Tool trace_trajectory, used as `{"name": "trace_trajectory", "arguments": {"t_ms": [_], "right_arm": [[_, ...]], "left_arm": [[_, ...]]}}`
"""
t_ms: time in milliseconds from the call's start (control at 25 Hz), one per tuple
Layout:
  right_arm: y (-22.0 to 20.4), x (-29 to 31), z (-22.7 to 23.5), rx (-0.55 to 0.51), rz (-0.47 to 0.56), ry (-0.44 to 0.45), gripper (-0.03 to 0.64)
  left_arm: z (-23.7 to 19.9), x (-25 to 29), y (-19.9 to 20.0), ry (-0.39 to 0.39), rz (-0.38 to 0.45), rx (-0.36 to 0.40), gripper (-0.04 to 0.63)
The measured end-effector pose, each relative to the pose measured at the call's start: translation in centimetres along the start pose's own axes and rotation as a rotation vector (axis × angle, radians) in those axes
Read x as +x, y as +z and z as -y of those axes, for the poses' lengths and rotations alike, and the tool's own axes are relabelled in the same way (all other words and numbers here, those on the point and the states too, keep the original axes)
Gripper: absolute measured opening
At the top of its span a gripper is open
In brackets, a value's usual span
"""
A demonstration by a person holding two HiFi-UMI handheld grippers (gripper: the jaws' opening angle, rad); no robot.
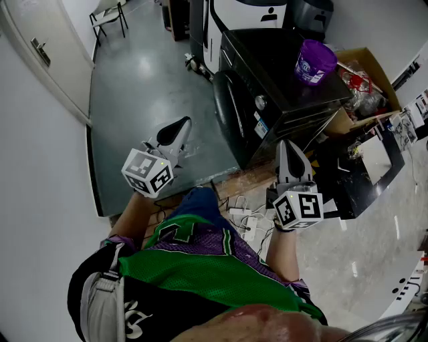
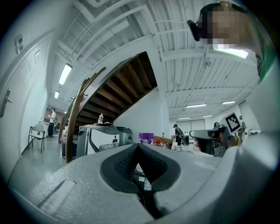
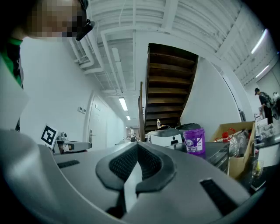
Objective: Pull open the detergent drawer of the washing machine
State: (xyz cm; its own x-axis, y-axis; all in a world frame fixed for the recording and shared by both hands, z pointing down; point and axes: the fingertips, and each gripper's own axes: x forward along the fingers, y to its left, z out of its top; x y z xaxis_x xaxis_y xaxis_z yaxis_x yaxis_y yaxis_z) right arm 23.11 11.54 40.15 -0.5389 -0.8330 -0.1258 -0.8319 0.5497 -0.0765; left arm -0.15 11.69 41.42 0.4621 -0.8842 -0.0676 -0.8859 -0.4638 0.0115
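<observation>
**Jersey, two shut grippers, one washer not yet reached**

Nearest the head camera is the person's green-and-purple jersey (image 1: 200,260), and beyond it both tools are held out roughly level over the floor. Left gripper (image 1: 181,125): its own view shows the ribbed pads (image 2: 124,161) meeting at the tips with nothing between them. Right gripper (image 1: 289,144): likewise closed, its pads (image 3: 124,162) pressed tip to tip and empty. I see the black washing machine (image 1: 281,80) ahead of both tools and apart from them. The right one is the nearer, just short of the machine's lower front corner. The detergent drawer belongs to the control strip that carries the knob (image 1: 261,102), beside the round door (image 1: 231,110). I cannot trace the drawer's outline, and nothing juts from that strip, so I judge it closed.

Progress, as I judge it: no part of the task is done. Left to do: approach the strip, part one pair of jaws, catch the drawer's front and pull it out.

Count:
- two grippers, each with one marker cube (image 1: 147,172)
- one washing machine
- one knob
- one purple tub (image 1: 314,61) standing on the machine's top
- one cardboard box (image 1: 364,70) beside the machine, filled with clutter
- one chair (image 1: 109,17) far off across the floor
</observation>
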Motion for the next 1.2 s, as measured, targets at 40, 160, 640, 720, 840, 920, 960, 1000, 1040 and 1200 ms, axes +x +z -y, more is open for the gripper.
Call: {"name": "trace_trajectory", "arguments": {"t_ms": [40, 160, 640, 720, 840, 920, 960, 1000, 1040, 1200], "right_arm": [[-0.1, -0.2, 0.0, 0.003, 0.0, 0.004, 0.0], [-0.3, -0.7, 0.1, 0.007, -0.001, 0.015, -0.002], [0.1, 1.2, -0.8, -0.013, -0.012, 0.047, -0.002], [-0.4, 2.3, -0.7, -0.016, -0.023, 0.052, 0.0], [-1.1, 4.2, 0.0, -0.011, -0.028, 0.041, 0.0], [-1.3, 5.9, 0.6, 0.003, -0.018, 0.031, 0.0], [-1.4, 6.8, 0.7, 0.009, -0.016, 0.031, 0.0], [-1.5, 7.9, 0.8, 0.01, -0.018, 0.033, 0.0], [-1.6, 9.0, 0.9, 0.007, -0.023, 0.032, 0.0], [-1.2, 13.5, 0.8, -0.019, -0.041, 0.024, 0.0]], "left_arm": [[0.2, -0.1, 0.0, 0.001, 0.003, -0.004, 0.014], [0.7, -0.4, -0.5, 0.005, 0.006, -0.023, 0.014], [0.7, -0.4, -0.1, 0.006, -0.011, 0.017, 0.014], [-0.2, 0.0, -0.6, 0.01, -0.02, 0.011, 0.014], [-1.8, 1.2, -1.4, 0.012, -0.034, -0.002, 0.014], [-3.1, 2.3, -1.9, 0.009, -0.047, 0.005, 0.014], [-3.9, 2.9, -2.1, 0.007, -0.053, 0.01, 0.014], [-4.8, 3.5, -2.3, 0.006, -0.059, 0.014, 0.014], [-5.7, 4.1, -2.4, 0.004, -0.064, 0.015, 0.014], [-9.6, 6.9, -2.4, -0.01, -0.084, 0.014, 0.014]]}}
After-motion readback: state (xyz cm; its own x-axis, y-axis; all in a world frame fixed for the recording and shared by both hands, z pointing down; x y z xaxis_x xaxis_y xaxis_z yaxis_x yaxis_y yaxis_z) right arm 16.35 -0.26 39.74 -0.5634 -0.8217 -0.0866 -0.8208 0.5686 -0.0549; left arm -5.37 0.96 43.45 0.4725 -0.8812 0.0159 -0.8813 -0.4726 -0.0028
